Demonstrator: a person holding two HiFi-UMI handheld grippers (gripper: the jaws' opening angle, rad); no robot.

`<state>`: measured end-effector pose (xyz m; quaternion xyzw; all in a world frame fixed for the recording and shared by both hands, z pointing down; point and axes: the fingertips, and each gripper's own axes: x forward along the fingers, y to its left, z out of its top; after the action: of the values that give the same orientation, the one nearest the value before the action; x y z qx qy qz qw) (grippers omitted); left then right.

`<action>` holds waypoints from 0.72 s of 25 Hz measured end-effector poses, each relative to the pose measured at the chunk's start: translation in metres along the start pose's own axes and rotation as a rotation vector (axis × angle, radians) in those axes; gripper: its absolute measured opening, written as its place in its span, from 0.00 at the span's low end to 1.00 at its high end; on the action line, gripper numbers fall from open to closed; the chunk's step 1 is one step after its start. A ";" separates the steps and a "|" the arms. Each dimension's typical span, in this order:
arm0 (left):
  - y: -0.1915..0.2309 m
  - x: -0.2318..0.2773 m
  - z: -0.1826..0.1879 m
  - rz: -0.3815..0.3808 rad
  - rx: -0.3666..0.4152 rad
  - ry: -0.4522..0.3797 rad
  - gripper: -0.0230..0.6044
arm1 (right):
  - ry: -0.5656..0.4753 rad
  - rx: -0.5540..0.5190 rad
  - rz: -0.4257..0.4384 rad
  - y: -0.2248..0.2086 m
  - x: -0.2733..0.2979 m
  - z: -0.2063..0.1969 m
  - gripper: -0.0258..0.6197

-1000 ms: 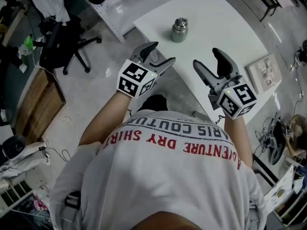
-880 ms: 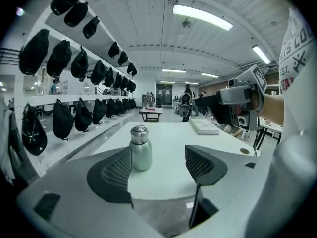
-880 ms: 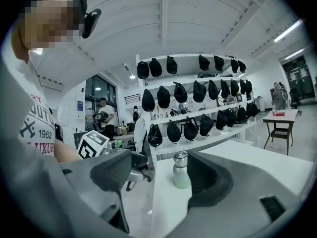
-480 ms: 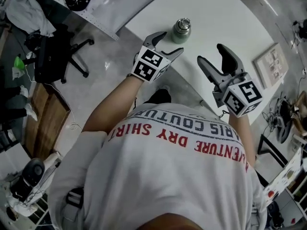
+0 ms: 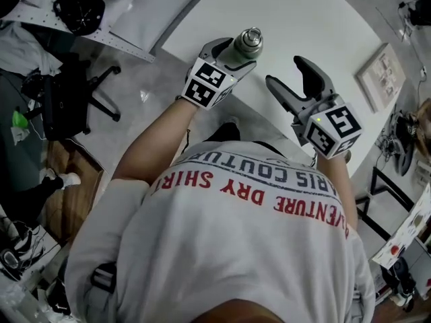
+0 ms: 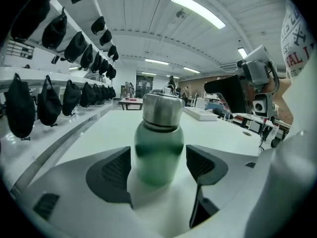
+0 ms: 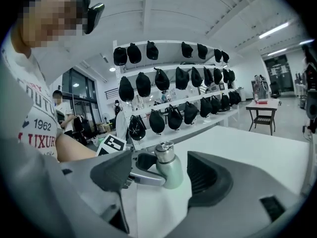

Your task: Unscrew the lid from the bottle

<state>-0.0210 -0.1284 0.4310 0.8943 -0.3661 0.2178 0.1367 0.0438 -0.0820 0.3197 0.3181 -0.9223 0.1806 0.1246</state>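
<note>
Left claw has advanced, now straddling the bottle.

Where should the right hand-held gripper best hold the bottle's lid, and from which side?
Probably the round side wall of the steel lid, with the right hand-held gripper coming level from its own side. The bottle stands upright, and the open left hand-held gripper straddles its green body below, leaving the lid free.

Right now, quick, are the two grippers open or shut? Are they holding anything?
Left gripper: open, with its jaws on either side of the bottle, not yet clamped on it.
Right gripper: open, holding nothing.
</note>
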 end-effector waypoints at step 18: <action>-0.003 0.017 0.000 -0.125 0.038 -0.032 0.59 | 0.022 -0.012 -0.017 -0.013 0.055 -0.012 0.55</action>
<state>-0.0081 -0.1362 0.4392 0.9213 -0.3074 0.2012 0.1270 0.0114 -0.1166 0.3532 0.3235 -0.9191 0.1775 0.1380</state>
